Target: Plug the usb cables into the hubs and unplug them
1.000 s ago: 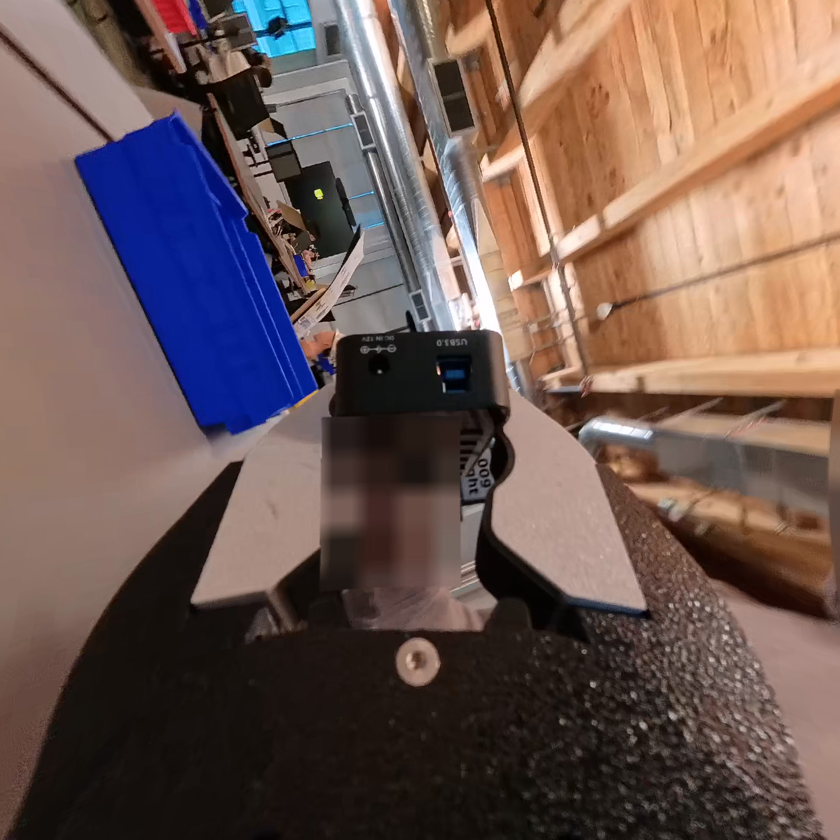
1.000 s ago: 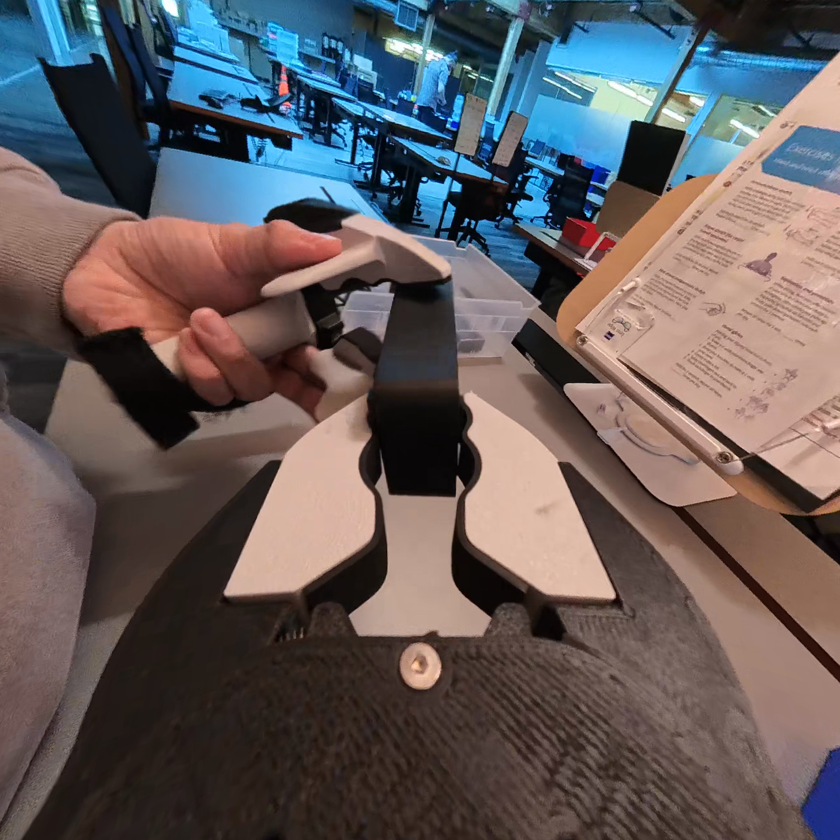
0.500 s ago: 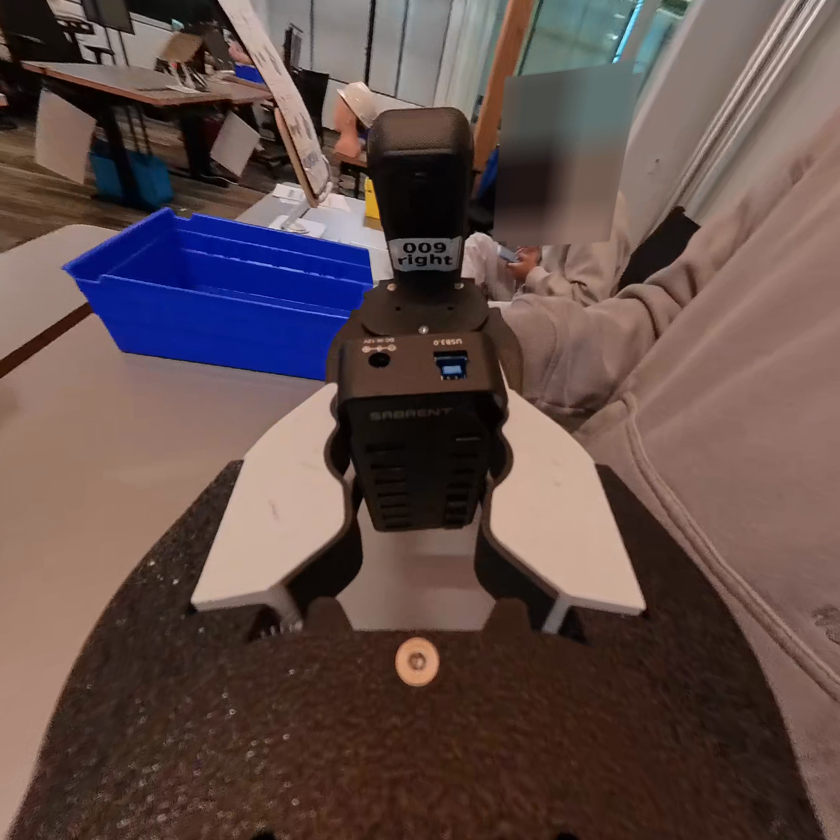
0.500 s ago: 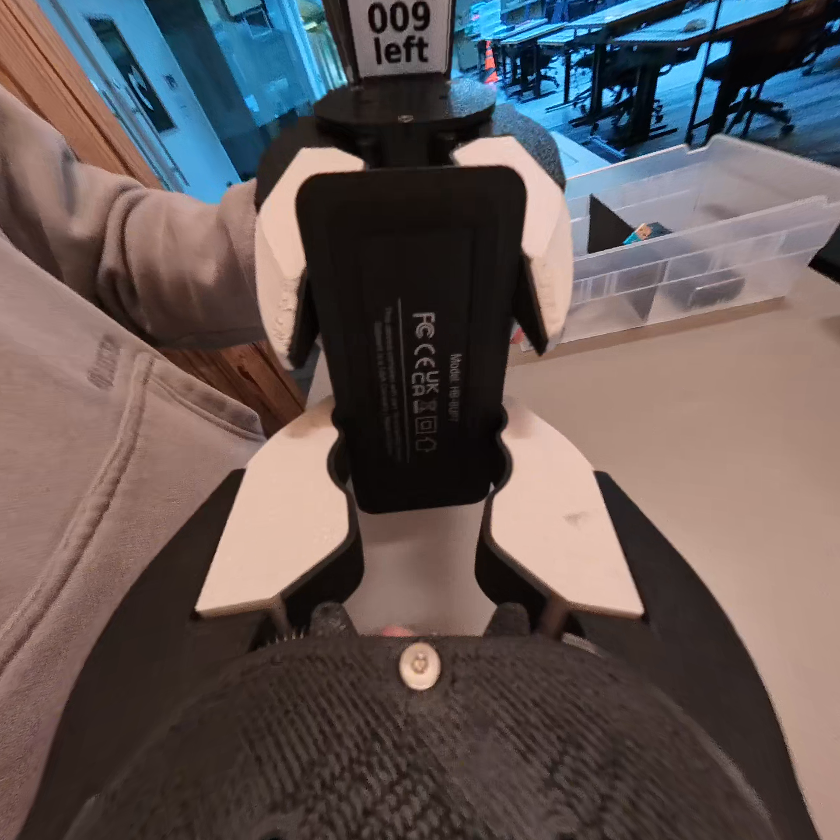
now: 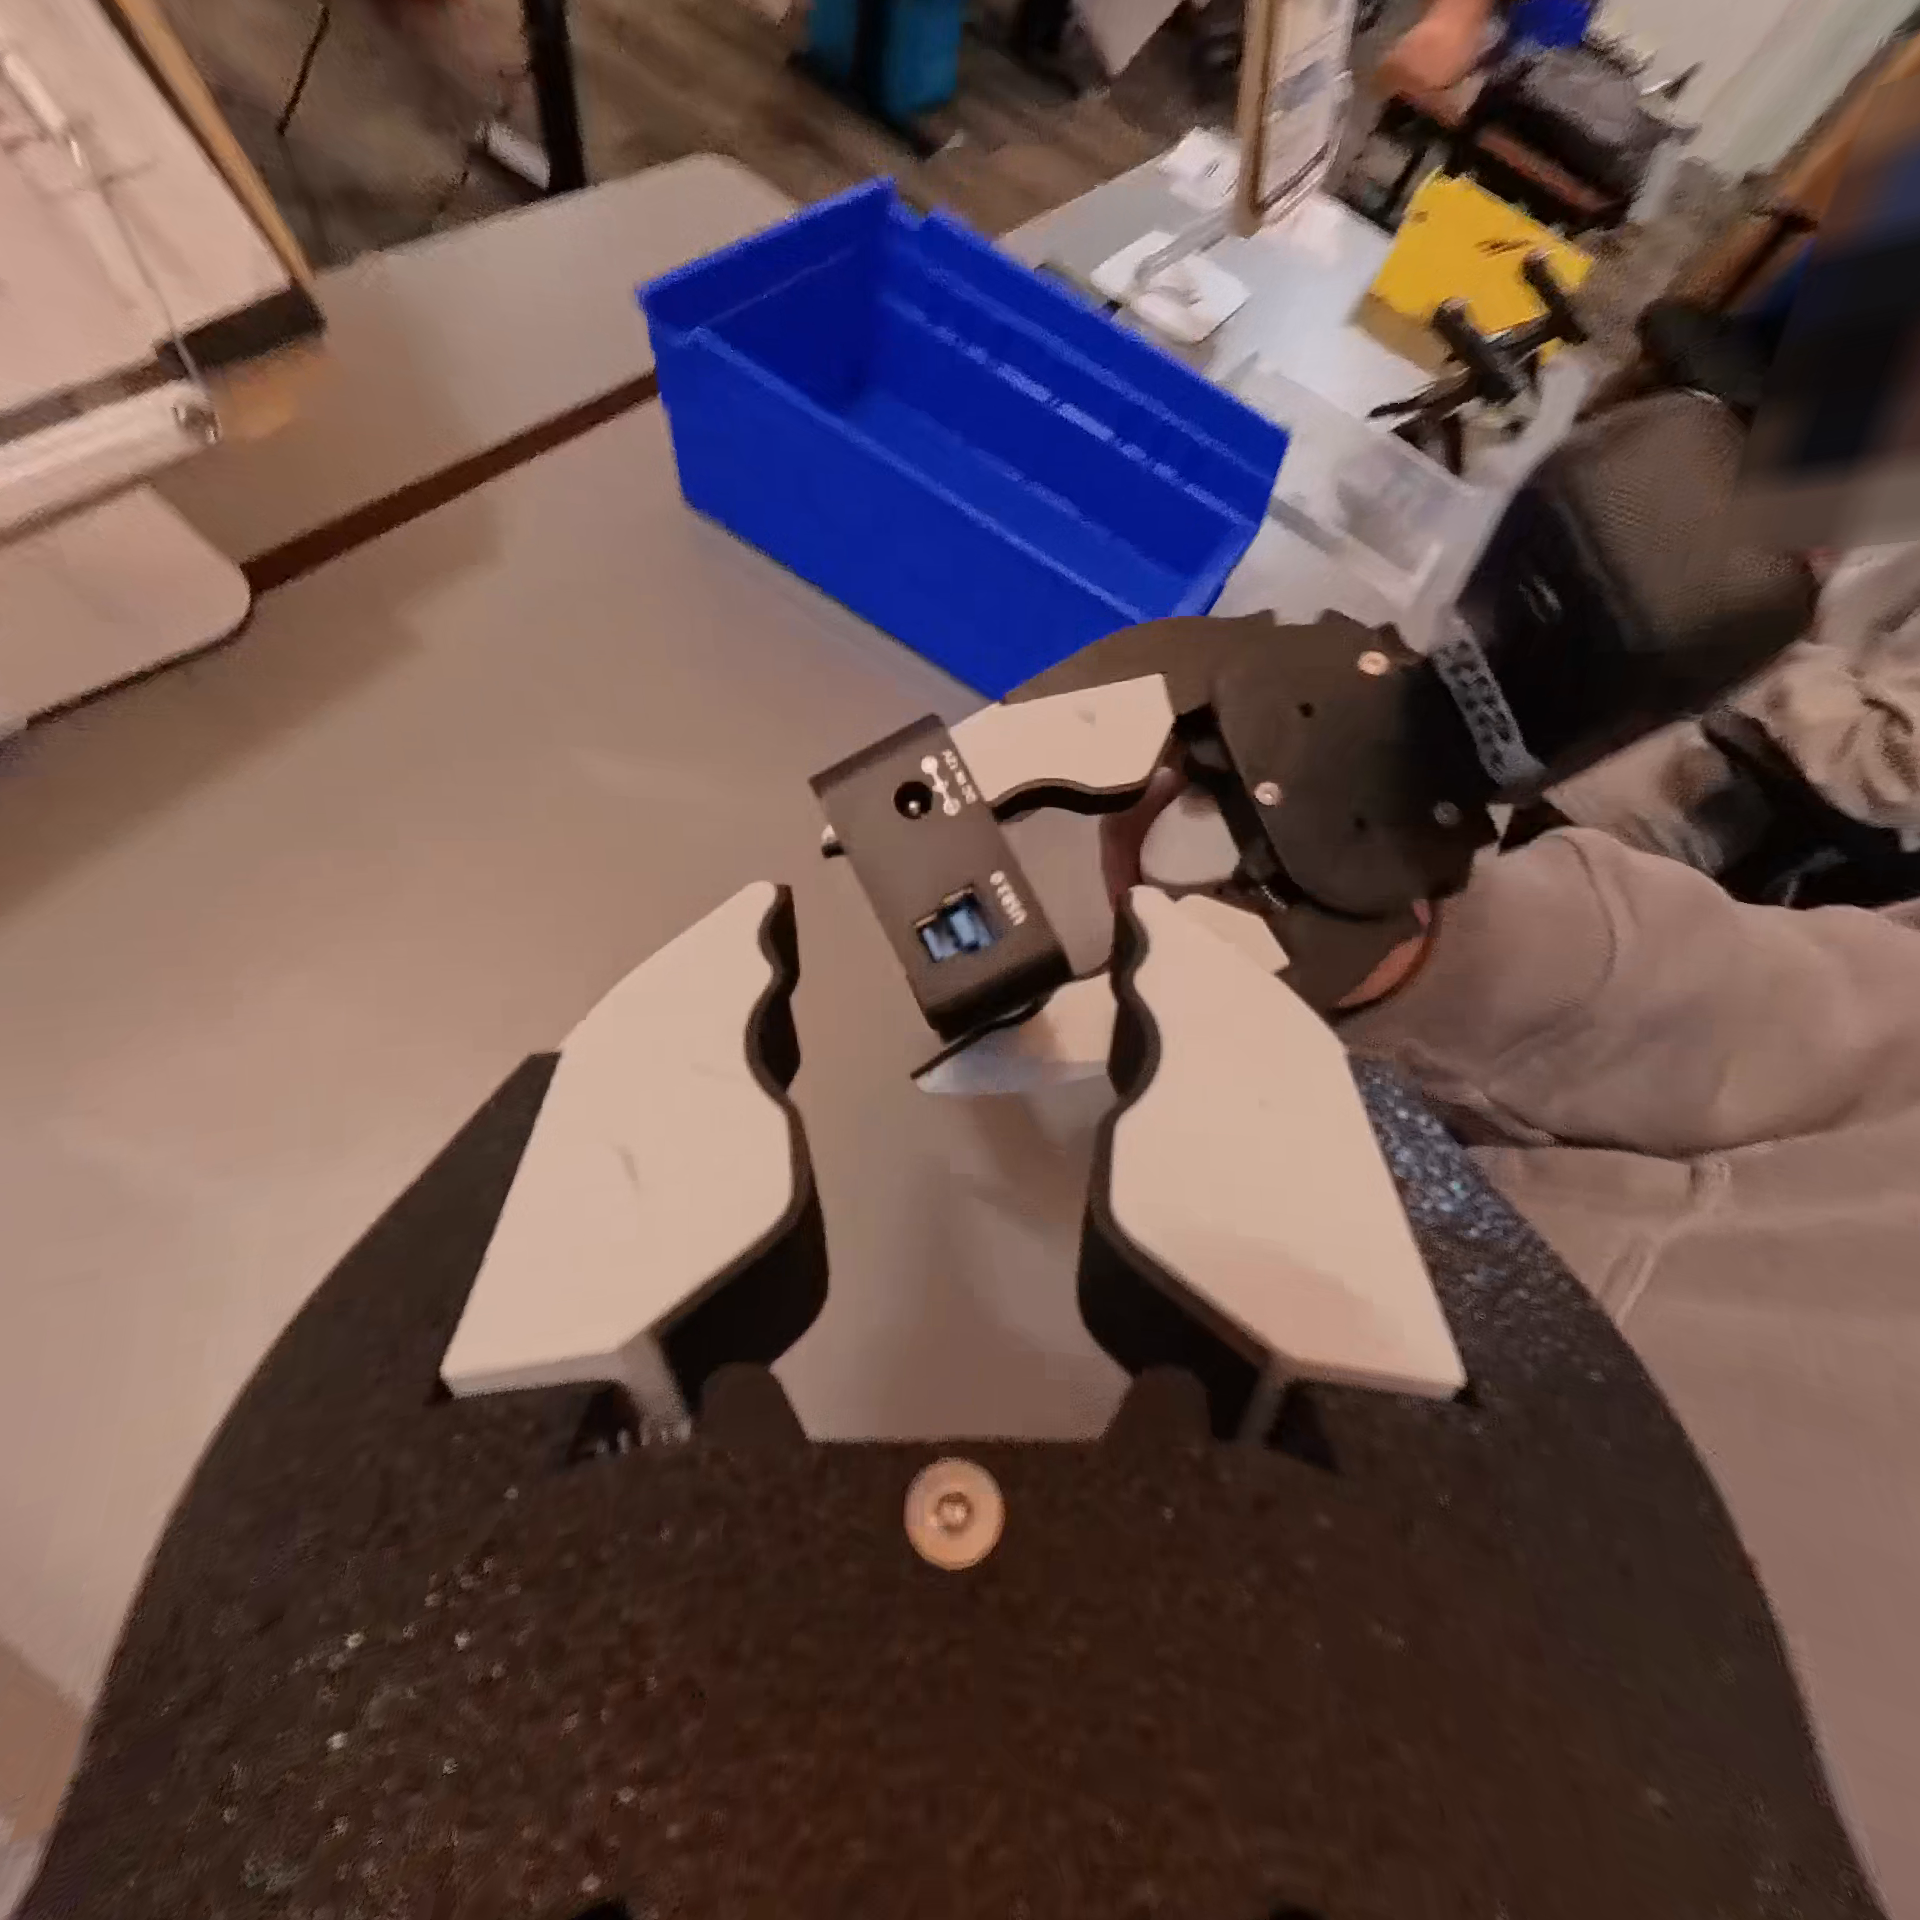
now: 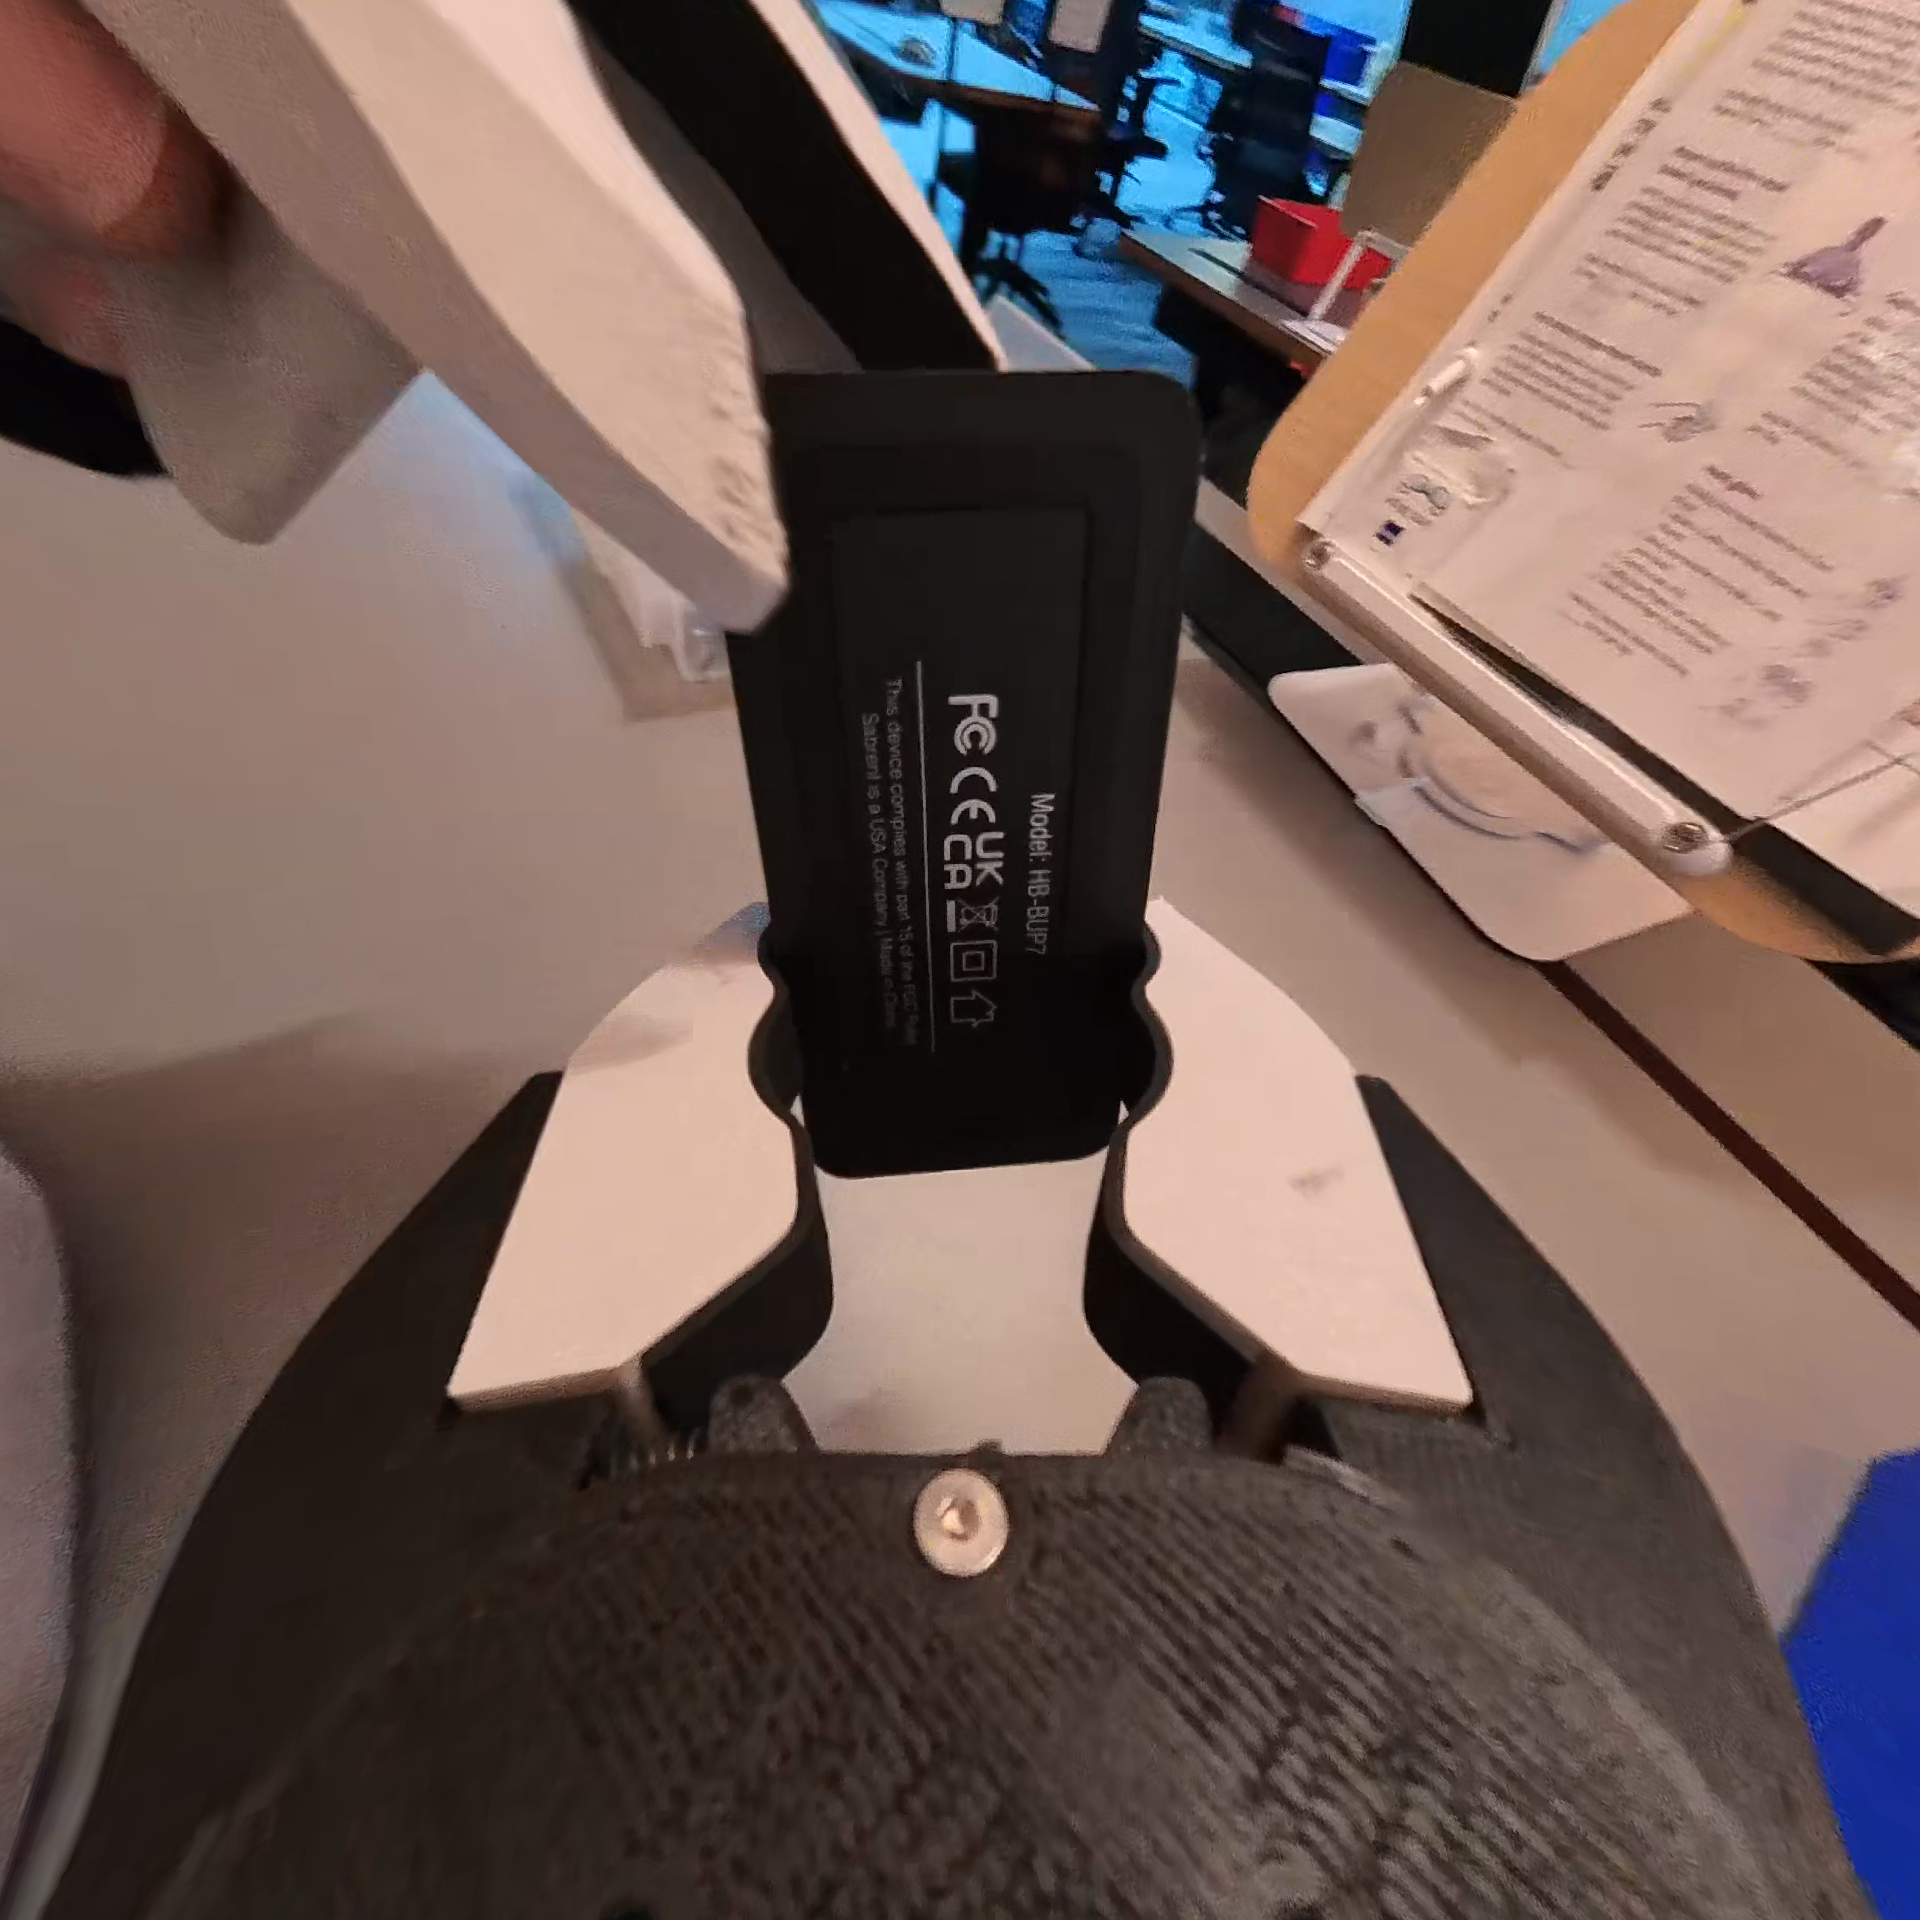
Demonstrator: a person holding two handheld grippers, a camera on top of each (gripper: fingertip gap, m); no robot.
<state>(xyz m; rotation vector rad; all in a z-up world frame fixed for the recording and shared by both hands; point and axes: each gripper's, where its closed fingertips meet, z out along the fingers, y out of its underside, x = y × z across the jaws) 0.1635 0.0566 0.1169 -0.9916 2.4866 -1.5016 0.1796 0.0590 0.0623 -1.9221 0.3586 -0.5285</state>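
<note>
Our right hand-held gripper [image 6: 961,997] pinches 1 end of the black hub [image 6: 971,748], its 2 white fingers pressed on the hub's narrow sides, and the hub juts out above the counter [image 5: 364,831] with its printed underside facing the right wrist camera. Our left hand-held gripper [image 5: 951,971] is spread wide and holds nothing; in its view the hub's port end sits just ahead of the gap, tilted, with 1 blue port and 1 round socket showing.

We judge the main risk to be the grip itself: only the hub's near end is caught, so a push on the far end could lever it round or out of the fingers. In the right wrist view 1 left finger [image 6: 582,343] overlaps the hub's upper corner; we cannot tell if it touches, but a knock there could twist the hub.

No cable shows in either view, so plugging is not yet possible, and the ports along the hub's face are hidden from us. The blue bin [image 5: 935,436] stands well behind on the counter, too far to catch a dropped hub.
</note>
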